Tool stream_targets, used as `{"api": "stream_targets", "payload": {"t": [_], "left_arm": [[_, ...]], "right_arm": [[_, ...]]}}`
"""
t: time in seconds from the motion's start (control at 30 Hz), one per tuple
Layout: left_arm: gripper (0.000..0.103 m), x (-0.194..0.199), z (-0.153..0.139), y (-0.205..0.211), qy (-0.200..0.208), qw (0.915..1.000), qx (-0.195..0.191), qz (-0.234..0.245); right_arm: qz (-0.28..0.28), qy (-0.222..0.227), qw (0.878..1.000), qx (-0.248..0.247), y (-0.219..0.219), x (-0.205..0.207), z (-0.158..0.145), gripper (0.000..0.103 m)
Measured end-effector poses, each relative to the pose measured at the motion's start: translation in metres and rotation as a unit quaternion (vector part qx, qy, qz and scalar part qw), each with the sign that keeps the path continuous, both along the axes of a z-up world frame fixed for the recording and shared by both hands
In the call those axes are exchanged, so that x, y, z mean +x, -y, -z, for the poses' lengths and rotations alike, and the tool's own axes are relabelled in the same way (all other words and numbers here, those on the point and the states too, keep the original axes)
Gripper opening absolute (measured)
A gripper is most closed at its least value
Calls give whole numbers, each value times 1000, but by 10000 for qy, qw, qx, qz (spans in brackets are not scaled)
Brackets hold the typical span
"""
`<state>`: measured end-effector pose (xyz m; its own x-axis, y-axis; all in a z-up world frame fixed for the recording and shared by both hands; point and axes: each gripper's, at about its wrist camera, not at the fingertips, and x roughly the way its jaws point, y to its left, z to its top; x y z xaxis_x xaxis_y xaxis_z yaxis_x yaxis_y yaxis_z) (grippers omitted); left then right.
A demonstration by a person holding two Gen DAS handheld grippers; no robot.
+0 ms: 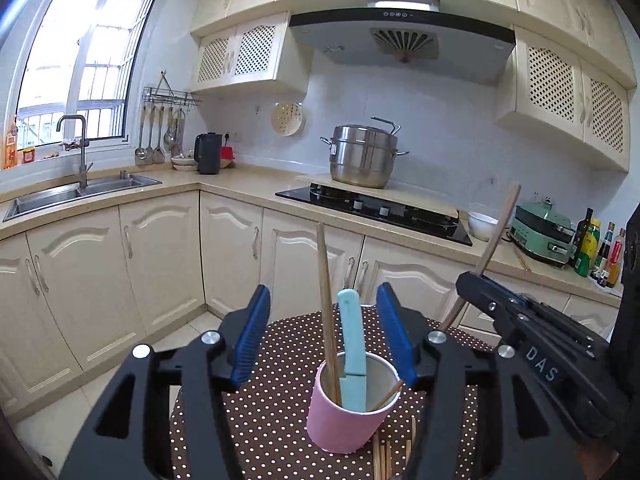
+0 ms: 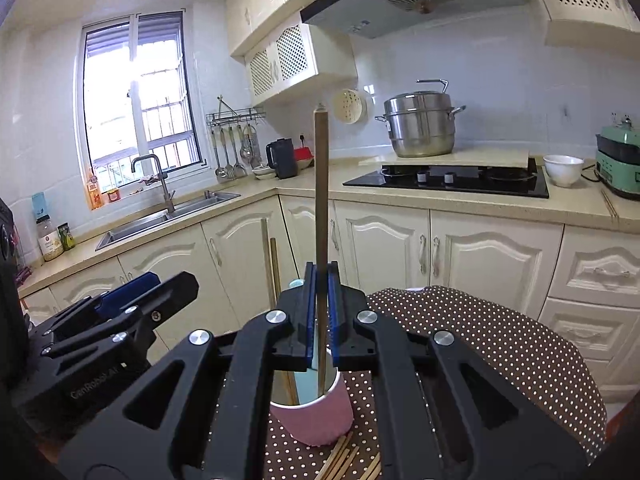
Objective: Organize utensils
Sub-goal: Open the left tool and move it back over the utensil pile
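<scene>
A pink cup (image 1: 343, 420) stands on the brown polka-dot table (image 1: 272, 408). It holds a light-blue knife (image 1: 353, 344) and wooden chopsticks (image 1: 327, 312). My left gripper (image 1: 324, 344) is open, with its blue pads either side of the cup. My right gripper (image 2: 321, 312) is shut on a single chopstick (image 2: 321, 200), held upright with its lower end inside the cup (image 2: 316, 420). The right gripper also shows in the left wrist view (image 1: 472, 284), holding the chopstick (image 1: 496, 236) tilted. Several loose chopsticks (image 2: 340, 460) lie on the table beside the cup.
Cream kitchen cabinets (image 1: 160, 264) run behind the table. The counter holds a black hob (image 1: 376, 212), a steel steamer pot (image 1: 362, 156), a white bowl (image 1: 482, 226), a green appliance (image 1: 542, 236), bottles (image 1: 600, 252) and a sink (image 1: 76, 194).
</scene>
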<state>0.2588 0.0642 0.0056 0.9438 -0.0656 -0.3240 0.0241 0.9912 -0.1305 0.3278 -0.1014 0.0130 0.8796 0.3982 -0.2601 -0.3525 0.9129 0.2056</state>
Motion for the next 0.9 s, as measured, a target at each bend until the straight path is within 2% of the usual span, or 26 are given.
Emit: {"api": "stream_targets", "payload": {"t": [0.17, 0.23, 0.27, 0.3, 0.33, 0.37, 0.5, 0.67, 0.77, 0.9], "left_arm": [[58, -6, 0, -2, -9, 10000, 32, -36], [59, -9, -1, -2, -16, 10000, 20, -30], [59, -10, -2, -3, -22, 10000, 2, -24], [59, -12, -2, -3, -31, 10000, -13, -25], [59, -14, -2, -4, -35, 10000, -19, -28], [60, -16, -3, -3, -36, 10000, -14, -29], [60, -27, 0, -4, -81, 9999, -44, -44], [60, -35, 8, -1, -404, 9990, -131, 118], [60, -38, 17, 7, -765, 9965, -98, 323], [60, -35, 37, 20, -1578, 9850, -121, 693]], "right_arm": [[10, -76, 10000, 50, 1, -3, 0, 7], [-25, -167, 9998, 59, 1, -2, -1, 10], [-25, -199, 9998, 64, 1, -3, 0, 22], [1, -205, 9998, 76, 2, -5, -1, 48], [38, -152, 9998, 93, 3, -9, -2, 60], [45, -112, 9999, 73, 3, -12, -2, 63], [13, -109, 9999, -9, 8, -22, -5, 63], [51, -249, 9996, -128, 19, -34, -1, 63], [110, -458, 9985, -265, 26, -37, 9, 63], [171, -997, 9939, -442, 36, -38, 32, 63]]}}
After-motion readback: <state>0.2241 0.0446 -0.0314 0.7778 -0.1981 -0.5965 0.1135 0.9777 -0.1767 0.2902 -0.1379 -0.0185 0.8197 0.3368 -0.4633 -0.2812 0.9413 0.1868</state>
